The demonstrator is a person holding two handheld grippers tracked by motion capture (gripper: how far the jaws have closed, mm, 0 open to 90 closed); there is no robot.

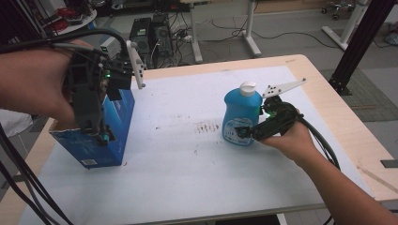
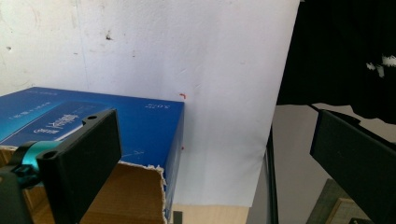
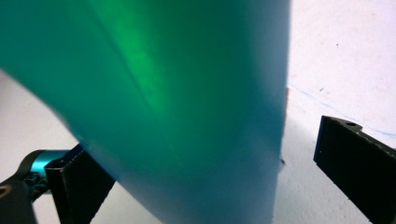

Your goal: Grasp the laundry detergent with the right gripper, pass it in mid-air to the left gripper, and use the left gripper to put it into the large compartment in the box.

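A blue cardboard box (image 1: 110, 147) stands at the left of the table, its top torn open. My left gripper (image 1: 97, 132) hangs over that top, pointing down and open. In the left gripper view the left gripper (image 2: 215, 126) has its left jaw above the box (image 2: 140, 126) and its right jaw off past the table's edge, with nothing between them. A blue bottle (image 1: 240, 115) with a white cap stands upright at centre right. My right gripper (image 1: 244, 132) is open around its lower body. In the right gripper view the bottle (image 3: 177, 102) sits between the jaws of the right gripper (image 3: 203, 142), with a gap at the right jaw.
A white sheet (image 1: 187, 168) covers most of the wooden table (image 1: 338, 126), with brown stains (image 1: 206, 126) in its middle. Behind the table are desk legs (image 1: 248, 33), cables and electronics on the floor. A black frame post (image 1: 361, 42) rises at the far right.
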